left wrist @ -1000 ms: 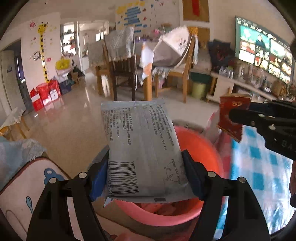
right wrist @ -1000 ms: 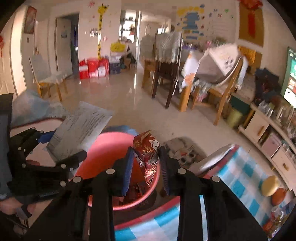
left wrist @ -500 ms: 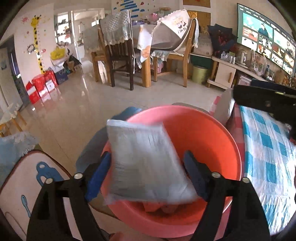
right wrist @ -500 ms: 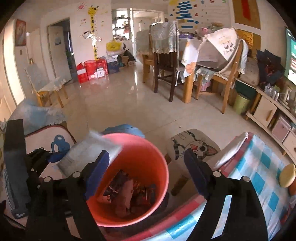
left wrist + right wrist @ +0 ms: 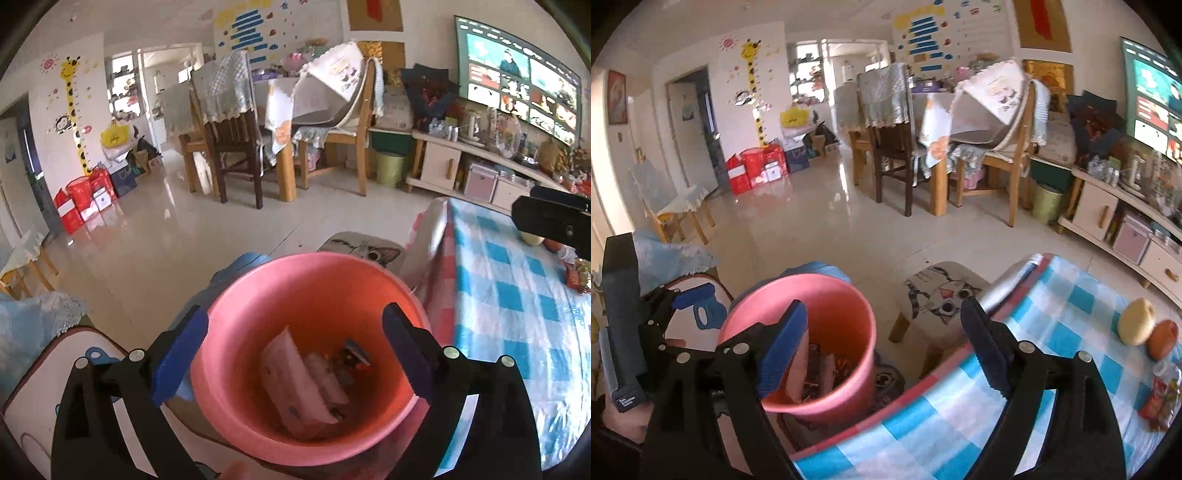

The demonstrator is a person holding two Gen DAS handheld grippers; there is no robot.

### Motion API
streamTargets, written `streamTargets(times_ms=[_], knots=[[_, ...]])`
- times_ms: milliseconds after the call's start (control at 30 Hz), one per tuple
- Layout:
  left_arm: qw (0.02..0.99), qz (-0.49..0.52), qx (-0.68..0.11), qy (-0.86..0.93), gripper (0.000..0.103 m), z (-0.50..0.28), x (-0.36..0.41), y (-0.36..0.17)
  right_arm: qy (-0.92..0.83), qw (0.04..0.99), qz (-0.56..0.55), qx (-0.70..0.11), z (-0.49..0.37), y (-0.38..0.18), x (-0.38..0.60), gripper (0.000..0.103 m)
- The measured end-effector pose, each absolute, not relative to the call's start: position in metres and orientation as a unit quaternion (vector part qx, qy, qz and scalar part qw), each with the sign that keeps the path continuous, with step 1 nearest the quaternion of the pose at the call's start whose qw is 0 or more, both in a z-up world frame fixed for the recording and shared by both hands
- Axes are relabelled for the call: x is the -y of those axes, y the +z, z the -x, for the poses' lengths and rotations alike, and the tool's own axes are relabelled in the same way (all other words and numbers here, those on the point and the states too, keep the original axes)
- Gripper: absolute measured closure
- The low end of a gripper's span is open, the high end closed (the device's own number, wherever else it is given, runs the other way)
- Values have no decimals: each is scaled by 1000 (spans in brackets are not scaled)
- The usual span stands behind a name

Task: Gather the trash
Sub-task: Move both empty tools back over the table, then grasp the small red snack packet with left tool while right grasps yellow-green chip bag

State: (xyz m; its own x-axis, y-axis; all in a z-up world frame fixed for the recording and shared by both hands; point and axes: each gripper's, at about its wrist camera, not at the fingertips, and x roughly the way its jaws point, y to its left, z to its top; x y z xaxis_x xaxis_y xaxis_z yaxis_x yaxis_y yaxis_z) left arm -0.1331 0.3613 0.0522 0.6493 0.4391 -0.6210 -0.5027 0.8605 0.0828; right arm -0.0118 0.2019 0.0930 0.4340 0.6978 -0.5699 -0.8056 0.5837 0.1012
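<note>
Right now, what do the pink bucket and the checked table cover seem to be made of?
The pink bucket: probably moulded plastic, with smooth, slightly glossy one-colour walls and a thin rolled rim. The checked table cover: likely soft cloth or thin vinyl, since it drapes and folds over the table edge; whether it is coated, I cannot tell.

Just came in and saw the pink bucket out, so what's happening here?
A person with a handheld gripper in each hand is collecting trash. Both the left gripper and the right gripper are open and hold nothing. The left one hangs over the pink bucket, where a pale packet and other wrappers lie. The right one is over the edge of the blue checked tablecloth, where a red wrapper lies near two fruits.
</note>
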Motion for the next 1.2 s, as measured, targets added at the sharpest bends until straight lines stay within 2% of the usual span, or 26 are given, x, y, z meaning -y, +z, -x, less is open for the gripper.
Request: streamTargets(times_ms=[333, 567, 1000, 1200], knots=[[942, 25, -285, 177, 9, 109, -258, 94, 357, 889, 82, -276, 23, 94, -53, 15], [954, 13, -286, 92, 9, 73, -161, 96, 280, 914, 55, -288, 22, 79, 58, 15], [948, -44, -315, -15, 9, -32, -10, 43, 155, 929, 47, -334, -5, 3, 197, 15], [938, -43, -342, -26, 9, -103, 24, 18, 124, 929, 45, -345, -59, -9, 235, 15]])
